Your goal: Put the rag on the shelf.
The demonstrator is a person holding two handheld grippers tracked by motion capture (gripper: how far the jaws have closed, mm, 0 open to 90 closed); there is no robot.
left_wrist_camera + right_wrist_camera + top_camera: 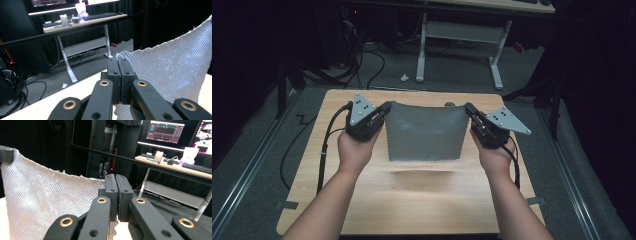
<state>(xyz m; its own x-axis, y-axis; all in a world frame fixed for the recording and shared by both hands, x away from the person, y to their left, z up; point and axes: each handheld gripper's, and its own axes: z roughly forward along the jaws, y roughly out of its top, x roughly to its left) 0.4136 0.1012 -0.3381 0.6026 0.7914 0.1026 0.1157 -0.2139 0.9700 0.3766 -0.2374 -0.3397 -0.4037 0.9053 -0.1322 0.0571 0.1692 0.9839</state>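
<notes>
A: Starting near, what are the hands doing?

B: The left hand (pixel 354 150) is at about 9 o'clock of the counter (pixel 412 195) and the right hand (pixel 494 155) at about 3 o'clock. Each one carries a gripper.

A: And the jaws?

B: On the left gripper (pixel 384 111) the jaws are pressed together on one top corner of the grey cloth (pixel 424 132). On the right gripper (pixel 469 111) they are closed the same way on the other top corner.

A: Where is the cloth itself?

B: It hangs between the two grippers, lifted above the middle of the counter, with its shadow below. The lower edge is free.

A: How to do this step well?

B: I think both grippers should stay level and equally apart, so the cloth is flat and no corner slips. At 12 o'clock, farther away, stands a desk (pixel 492 5).
</notes>
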